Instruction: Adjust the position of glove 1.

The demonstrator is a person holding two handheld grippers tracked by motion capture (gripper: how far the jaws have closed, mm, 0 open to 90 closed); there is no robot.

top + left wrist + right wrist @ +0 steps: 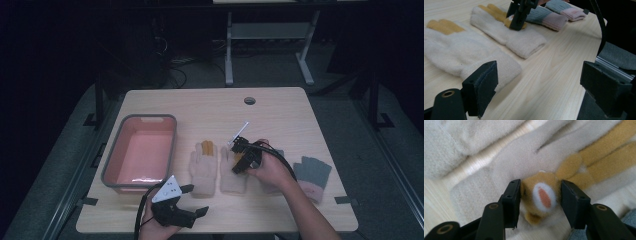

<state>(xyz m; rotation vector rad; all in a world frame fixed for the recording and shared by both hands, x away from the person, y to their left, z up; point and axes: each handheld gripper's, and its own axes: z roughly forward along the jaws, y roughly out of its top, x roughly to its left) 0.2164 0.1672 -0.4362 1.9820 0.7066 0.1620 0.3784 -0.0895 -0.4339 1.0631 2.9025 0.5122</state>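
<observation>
1. High view: sitting on a light wooden table (pixel 280 115), four gloves in a row toward the near side. Right gripper (pixel 239 161) pressing down on the second cream glove (pixel 233 175), right around the middle of it, with the person's right hand (pixel 272 170) wrapped around the gripper body. Other cream glove (pixel 202 167) lying just left of it, yellow fingers pointing to the far side. Grey and pink glove (pixel 313 176) lying well off to the right, and another one peeking out from under the right hand. Pink tub (pixel 140 152) with a grey rim sitting at the left. Left gripper (pixel 194 200) hovering near the table's near edge, jaws spread wide, not holding anything.

2. Left gripper view: looking along its own two black jaws, gaping open with bare table between them. Nearest cream glove (pixel 456 50) lying by the left jaw, not gripped. Right gripper (pixel 517 15) coming down on the second cream glove (pixel 516 37) farther off, grey and pink gloves (pixel 549 17) lying beyond.

3. Right gripper view: jaws closing in on a little tan animal patch (pixel 541 195) on the cream glove (pixel 486 185), one pad on each side, touching it, pinching the patch pretty snugly. Yellow fingers (pixel 604 160) running off to the upper right.
</observation>
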